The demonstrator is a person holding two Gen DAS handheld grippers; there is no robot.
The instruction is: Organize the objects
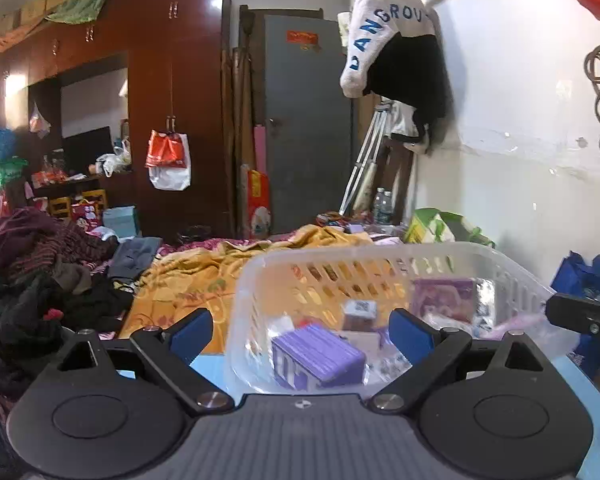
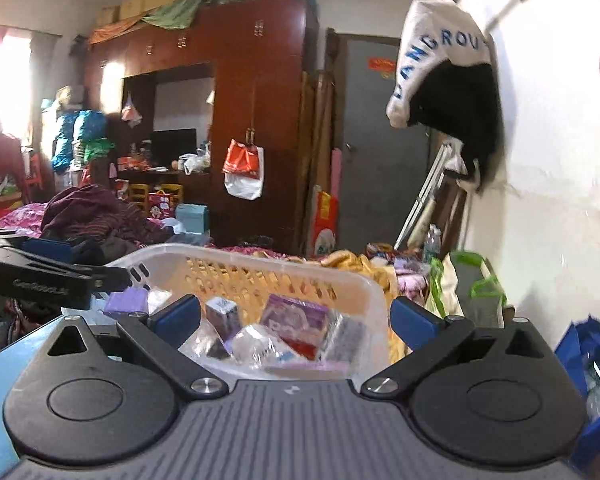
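Directly ahead of both hand-held grippers sits the white translucent plastic basket with slotted walls (image 1: 440,258), resting on a pale blue surface (image 1: 208,362) at the edge of a bed with an orange patterned cover (image 1: 188,280). The basket holds the sorted items: a purple ribbed rectangular box (image 1: 318,354), a small grey-and-white cube-shaped carton (image 1: 359,312), a pink-purple printed flat pack (image 1: 444,298) and some clear wrapped pieces that are too blurred to identify.

Left gripper (image 1: 302,330): jaws stand wide apart, nothing between the blue pads. Its fingers straddle the basket's near left corner, with the purple box just beyond and slightly below the gap. Right gripper (image 2: 294,318): jaws likewise spread wide and empty, framing the basket's right end, where the flat pack (image 2: 294,318) and the cube carton (image 2: 224,316) lie. Neither pad is seen touching the rim.

Governing relation: the basket's long axis runs across the two grippers, left end to the left hand, right end to the right hand. In the right wrist view the left gripper's black finger (image 2: 40,276) reaches to the basket's far left rim. Each hand is therefore nearer its own end.

Assessment: contents appear deposited. If the next step is to shift the basket, a rim grip at each end looks feasible, and uneven lifting could tip the loose items.
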